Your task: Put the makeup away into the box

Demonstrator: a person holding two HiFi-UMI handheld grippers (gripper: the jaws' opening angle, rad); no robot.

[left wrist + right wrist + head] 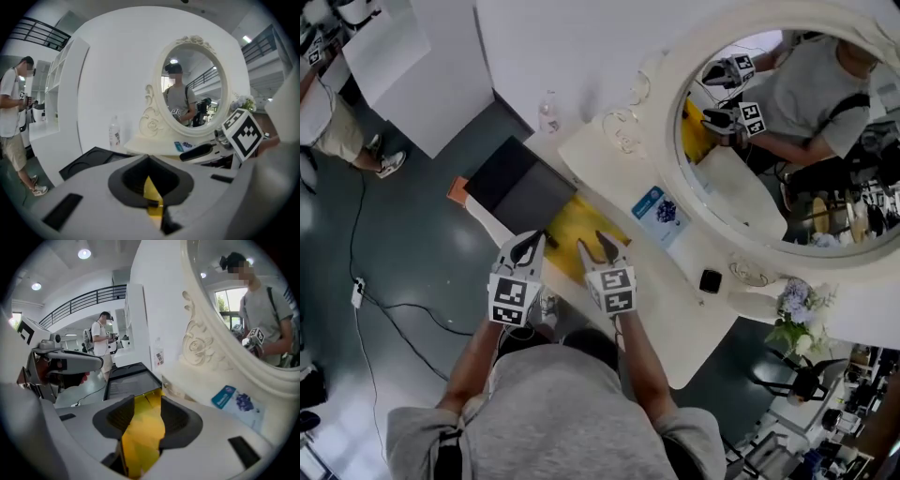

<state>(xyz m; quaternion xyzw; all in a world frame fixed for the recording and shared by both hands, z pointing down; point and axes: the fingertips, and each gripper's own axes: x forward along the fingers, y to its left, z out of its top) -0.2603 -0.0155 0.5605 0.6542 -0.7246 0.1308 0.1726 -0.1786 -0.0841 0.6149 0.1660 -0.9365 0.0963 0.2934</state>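
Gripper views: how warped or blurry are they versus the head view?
Left gripper view: strong fisheye, black corners, its fingers soft up close. Right gripper view: same bowing, mirror frame curves, ceiling lamp glares. Head view: evenly lit, sharp, mildly warped.

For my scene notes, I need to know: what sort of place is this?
Probably a dressing-table set built in a large hall, not a home: an ornate oval mirror stands on a white table, while a balcony railing and another standing person show behind.
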